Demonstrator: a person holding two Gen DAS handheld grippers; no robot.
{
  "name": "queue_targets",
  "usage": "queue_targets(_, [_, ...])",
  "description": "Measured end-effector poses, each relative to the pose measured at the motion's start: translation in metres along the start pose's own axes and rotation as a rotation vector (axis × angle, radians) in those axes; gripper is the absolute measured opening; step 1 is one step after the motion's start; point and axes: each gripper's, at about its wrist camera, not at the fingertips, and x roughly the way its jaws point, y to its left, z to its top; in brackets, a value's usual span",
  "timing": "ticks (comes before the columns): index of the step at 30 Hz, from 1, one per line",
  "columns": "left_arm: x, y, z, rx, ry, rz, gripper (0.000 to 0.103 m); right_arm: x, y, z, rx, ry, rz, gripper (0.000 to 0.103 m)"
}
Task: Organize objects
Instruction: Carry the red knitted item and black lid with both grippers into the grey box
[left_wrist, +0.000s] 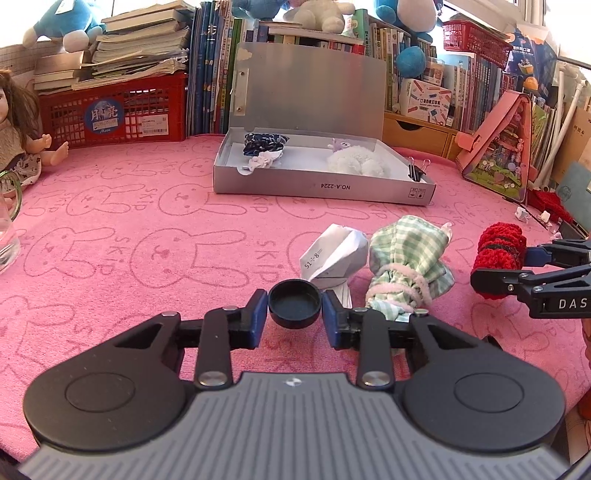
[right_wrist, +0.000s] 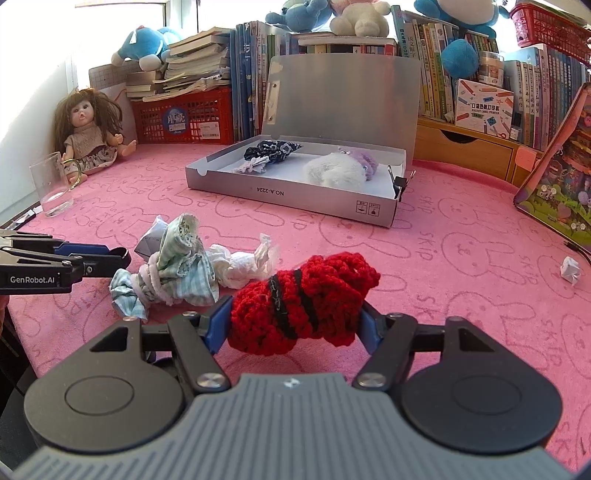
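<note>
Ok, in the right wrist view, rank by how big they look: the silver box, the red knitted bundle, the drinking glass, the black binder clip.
1. silver box
2. red knitted bundle, though it sits nearest the camera, which inflates it
3. drinking glass
4. black binder clip

One open grey box (right_wrist: 295, 192) holding two fabric bundles (right_wrist: 273, 149) and one white fluffy toy (right_wrist: 332, 171); two binder clips (left_wrist: 417, 168); one doll (right_wrist: 90, 129); one glass (right_wrist: 51, 184); two red baskets (right_wrist: 181, 118).

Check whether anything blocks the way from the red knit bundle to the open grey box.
Nothing visible does: bare pink cloth lies between the red bundle and the box, whose lid stands open.
</note>
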Motion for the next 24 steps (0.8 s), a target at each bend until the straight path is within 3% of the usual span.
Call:
queue_targets(9, [0.007, 0.009, 0.025, -0.02, -0.005, 0.026, 0.037, 0.001, -0.014, 0.02, 0.057, -0.025, -0.035, 0.07])
queue_targets(24, [0.028, 0.01, 0.107, -0.01, -0.162, 0.024, 0.037, 0.032, -0.048, 0.078, 0.199, -0.036, -0.076, 0.07])
